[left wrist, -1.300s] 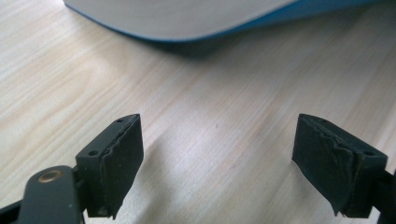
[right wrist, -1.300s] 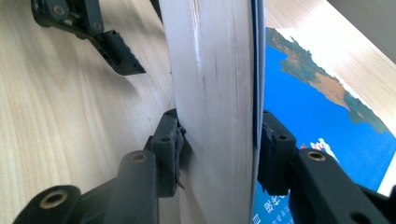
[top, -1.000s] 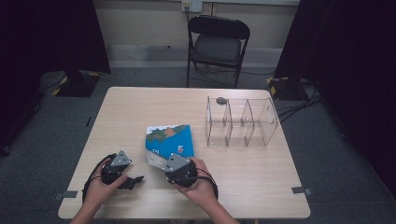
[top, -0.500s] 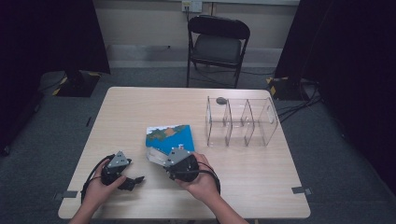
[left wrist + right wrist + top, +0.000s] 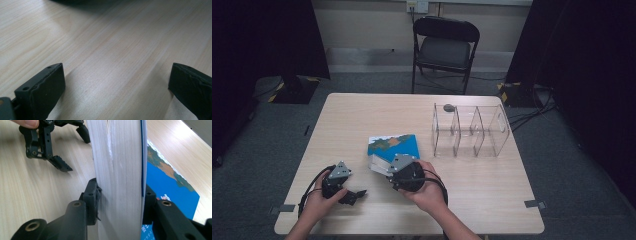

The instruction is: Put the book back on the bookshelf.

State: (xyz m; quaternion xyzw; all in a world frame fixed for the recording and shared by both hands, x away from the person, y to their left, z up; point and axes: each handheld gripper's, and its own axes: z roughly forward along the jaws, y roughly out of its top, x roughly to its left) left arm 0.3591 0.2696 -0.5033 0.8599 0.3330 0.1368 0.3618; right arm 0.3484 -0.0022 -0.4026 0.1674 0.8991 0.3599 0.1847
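A thick book with a blue map-like cover [image 5: 394,144] lies near the middle of the wooden table [image 5: 362,115]. My right gripper [image 5: 381,166] is shut on the book's near edge. In the right gripper view its pads press both sides of the white page block [image 5: 117,157], beside the blue cover [image 5: 170,187]. My left gripper [image 5: 356,194] rests low on the table at the front left, apart from the book. Its jaws have just been opening and now stand wide, with only bare wood between them [image 5: 116,82]. The left gripper [image 5: 72,148] is also seen open beyond the book.
A clear plastic organiser with several compartments [image 5: 469,131] stands right of the book. A small dark round thing [image 5: 448,107] lies at its far left corner. A black folding chair [image 5: 444,50] stands beyond the table's far edge. Cables trail from both grippers.
The left gripper's jaws have spread wider. The right gripper keeps its hold on the book's edge and has barely moved.
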